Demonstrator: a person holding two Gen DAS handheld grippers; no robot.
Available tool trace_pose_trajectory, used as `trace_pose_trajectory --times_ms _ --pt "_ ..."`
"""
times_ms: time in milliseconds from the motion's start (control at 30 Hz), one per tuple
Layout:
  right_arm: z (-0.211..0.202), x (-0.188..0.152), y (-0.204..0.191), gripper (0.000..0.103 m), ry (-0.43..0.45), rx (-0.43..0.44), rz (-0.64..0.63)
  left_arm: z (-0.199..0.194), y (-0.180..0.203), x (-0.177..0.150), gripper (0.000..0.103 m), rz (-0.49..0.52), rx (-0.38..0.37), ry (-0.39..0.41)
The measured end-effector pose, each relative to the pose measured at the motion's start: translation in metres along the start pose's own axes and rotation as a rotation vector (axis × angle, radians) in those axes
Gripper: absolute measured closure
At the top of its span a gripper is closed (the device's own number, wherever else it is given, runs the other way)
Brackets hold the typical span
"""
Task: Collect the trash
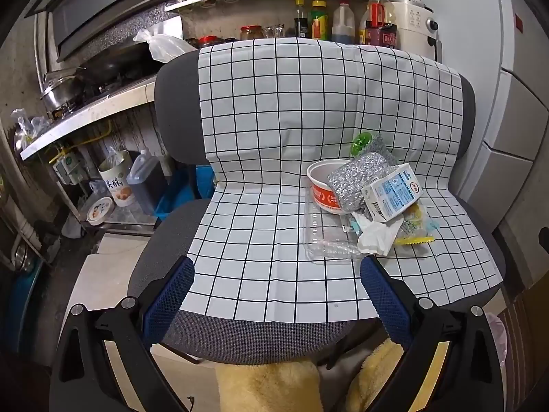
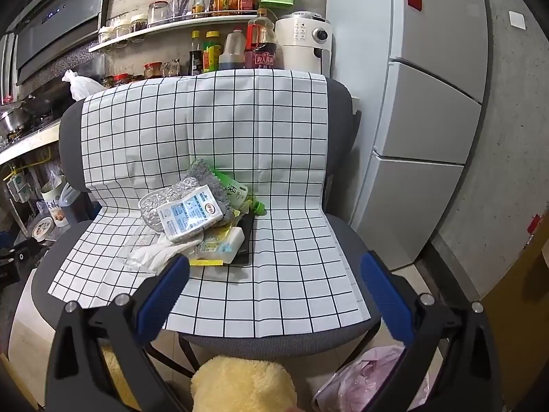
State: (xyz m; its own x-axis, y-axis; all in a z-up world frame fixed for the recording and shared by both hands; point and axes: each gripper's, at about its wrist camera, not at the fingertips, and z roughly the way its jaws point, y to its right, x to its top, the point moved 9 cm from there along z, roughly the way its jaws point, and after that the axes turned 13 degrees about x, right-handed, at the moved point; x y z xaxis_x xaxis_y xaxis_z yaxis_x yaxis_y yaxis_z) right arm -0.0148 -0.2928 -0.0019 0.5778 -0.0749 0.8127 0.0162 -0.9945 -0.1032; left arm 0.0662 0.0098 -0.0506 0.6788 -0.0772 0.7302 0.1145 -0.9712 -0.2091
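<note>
the left gripper [image 1: 277,295] is hanging over the front edge of the seat with its blue fingers spread wide and nothing between them, tilting down toward the checked cloth [image 1: 260,226]. the right gripper [image 2: 274,285] is doing the same, spread and empty, likely so either one can take the first piece.

the trash pile [image 1: 370,206] is sitting on the cloth, toward the right of the seat in the left view and just beyond the right gripper's left finger in the other. the cloth is covering the chair [image 1: 171,103], probably to give the litter a clean bed.

the left view is showing a red paper bowl [image 1: 324,185] and a clear plastic tray [image 1: 326,233], mostly hidden from the right. the right view is showing a black tray [image 2: 247,237] under the pile and a pink bag [image 2: 363,381] on the floor below, seemingly the bin for all this.
</note>
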Motion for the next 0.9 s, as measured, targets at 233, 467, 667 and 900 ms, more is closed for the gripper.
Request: trace_pose_trajectory --times_ms 233,467,667,900 --pt "-0.0014 0.0010 0.0006 0.006 0.002 -0.002 -0.002 -0.0044 0.0003 0.0012 0.007 0.000 0.003 0.004" --pt "-0.0013 0.0018 0.0015 0.006 0.001 -0.001 -0.002 -0.0009 0.0009 0.0017 0.007 0.000 0.003 0.004" --pt "-0.0019 0.0009 0.0017 0.006 0.000 -0.002 0.001 -0.0007 0.0008 0.0024 0.007 -0.001 0.004 0.002" --pt "-0.0016 0.0004 0.0015 0.006 0.000 -0.003 0.001 -0.0012 0.0007 0.0037 0.007 -0.001 0.005 -0.001"
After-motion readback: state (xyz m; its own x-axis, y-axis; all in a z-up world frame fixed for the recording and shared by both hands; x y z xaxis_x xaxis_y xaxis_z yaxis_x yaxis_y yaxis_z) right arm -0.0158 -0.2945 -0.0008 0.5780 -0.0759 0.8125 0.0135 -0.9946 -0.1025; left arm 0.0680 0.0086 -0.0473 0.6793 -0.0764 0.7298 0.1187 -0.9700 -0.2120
